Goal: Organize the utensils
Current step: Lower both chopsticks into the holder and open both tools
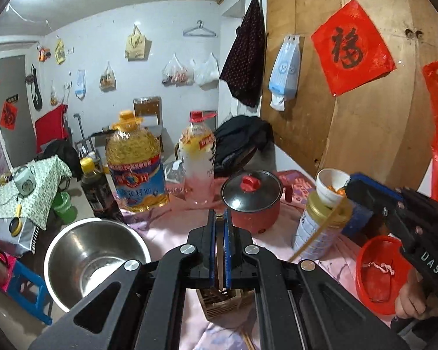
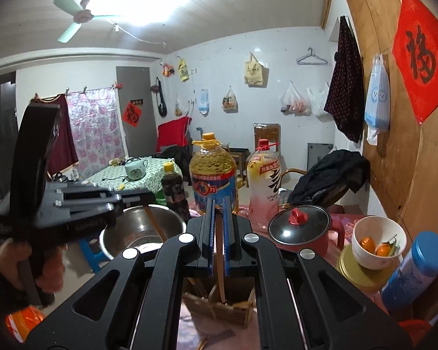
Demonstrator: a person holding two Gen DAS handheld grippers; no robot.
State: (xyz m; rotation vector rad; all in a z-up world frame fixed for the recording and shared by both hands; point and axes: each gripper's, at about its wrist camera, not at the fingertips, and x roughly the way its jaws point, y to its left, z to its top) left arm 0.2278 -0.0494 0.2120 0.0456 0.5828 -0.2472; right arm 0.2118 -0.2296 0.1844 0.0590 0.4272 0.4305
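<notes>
Below both grippers lies a pink-clothed surface [image 1: 172, 233] – left gripper [image 1: 220, 250] and right gripper [image 2: 218, 233] each clamped on a chopstick [image 1: 220, 262] – white walls hung with bags [image 1: 176, 71] beyond.

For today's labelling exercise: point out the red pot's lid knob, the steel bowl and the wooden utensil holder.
red pot's lid knob [image 1: 249, 183], left wrist view, top of knob.
steel bowl [image 1: 73, 243], left wrist view, inner wall.
wooden utensil holder [image 2: 219, 309], right wrist view, front wall.

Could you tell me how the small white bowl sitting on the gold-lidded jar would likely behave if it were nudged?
The white bowl perches on the gold-lidded jar, overhanging the lid, so it would probably tip or slide off. It looks ceramic, likely breakable. The small orange fruits inside would probably roll out.
</notes>
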